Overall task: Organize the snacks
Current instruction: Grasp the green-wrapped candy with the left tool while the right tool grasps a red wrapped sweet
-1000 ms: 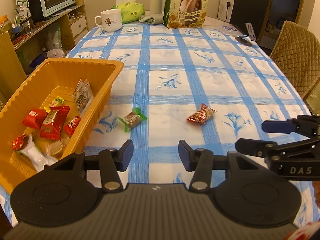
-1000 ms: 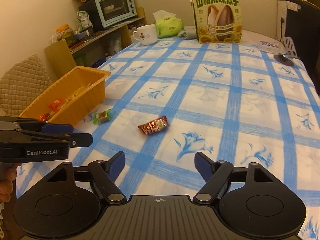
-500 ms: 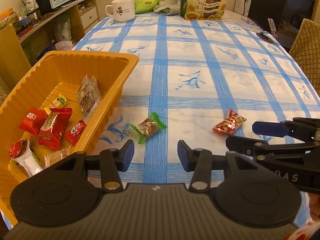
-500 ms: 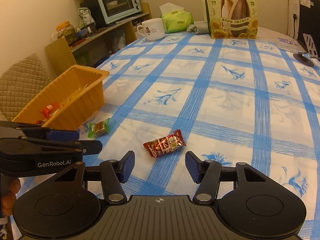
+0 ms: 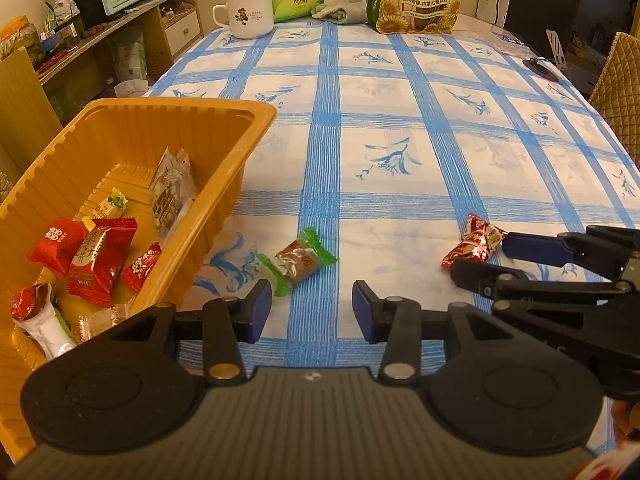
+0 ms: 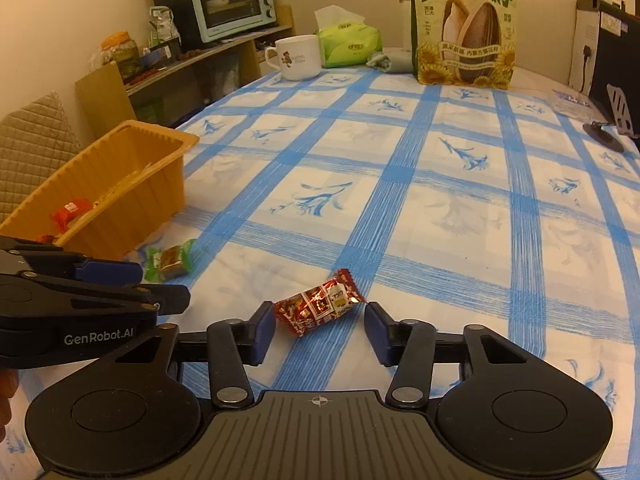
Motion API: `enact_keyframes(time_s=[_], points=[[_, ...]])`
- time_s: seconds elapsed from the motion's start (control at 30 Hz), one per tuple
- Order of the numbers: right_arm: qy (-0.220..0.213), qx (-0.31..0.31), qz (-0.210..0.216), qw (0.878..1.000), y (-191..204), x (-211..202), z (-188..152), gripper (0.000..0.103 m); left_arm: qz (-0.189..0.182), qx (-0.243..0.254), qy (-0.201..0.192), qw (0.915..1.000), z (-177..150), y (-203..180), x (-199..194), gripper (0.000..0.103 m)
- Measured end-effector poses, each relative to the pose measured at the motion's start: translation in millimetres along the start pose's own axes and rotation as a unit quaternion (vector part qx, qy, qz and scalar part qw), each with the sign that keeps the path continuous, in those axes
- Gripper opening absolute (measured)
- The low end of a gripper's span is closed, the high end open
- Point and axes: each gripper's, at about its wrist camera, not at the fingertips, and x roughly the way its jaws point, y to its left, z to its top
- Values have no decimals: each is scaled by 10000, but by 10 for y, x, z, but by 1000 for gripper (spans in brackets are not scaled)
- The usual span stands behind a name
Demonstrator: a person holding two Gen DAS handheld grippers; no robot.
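I see the shelf unit with the toaster oven (image 6: 231,3) along the wall at far left, next to the surface (image 5: 400,120) in its blue-checked cloth. At the surface's left edge sits the orange tray (image 5: 224,168), holding several wrapped snacks. Just right of its near corner lies the green-wrapped candy (image 5: 297,261), directly ahead of my left tongs (image 5: 312,310), whose fingers stand apart with nothing between them. Further right, the red-wrapped candy (image 6: 320,307) lies between the spread fingers of my right tongs (image 6: 320,330); I can't tell if either pad touches it. Beyond both candies the cloth runs bare to the far edge, where a white mug (image 6: 296,57), a green tissue pack (image 6: 349,45) and a sunflower seed bag (image 6: 465,24) stand. A quilted chair (image 5: 620,88) borders the right edge.
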Motion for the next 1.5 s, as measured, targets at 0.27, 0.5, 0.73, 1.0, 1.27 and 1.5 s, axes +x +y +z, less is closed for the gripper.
enact_keyframes(time_s=[0.27, 0.5, 0.73, 1.0, 1.27, 1.5], points=[[-15, 133, -234, 9996, -186, -7, 37, 47, 7, -103, -32, 9999, 68, -30, 111, 41], [-13, 275, -451, 9986, -400, -76, 22, 47, -400, 57, -76, 9992, 142, -190, 176, 41], [-20, 525, -726, 9960, -632, -168, -2, 47, -538, 260, -83, 9982, 145, -293, 152, 41], [-7, 1224, -585, 9908, -764, -334, -24, 57, -378, 368, -221, 9984, 238, -214, 82, 42], [-31, 1254, -595, 9903, -720, -371, -21, 59, -229, 357, -137, 9990, 321, -228, 314, 43], [-56, 1288, -575, 9900, -726, -382, -24, 59, -396, 359, -147, 9985, 345, -255, 330, 22]])
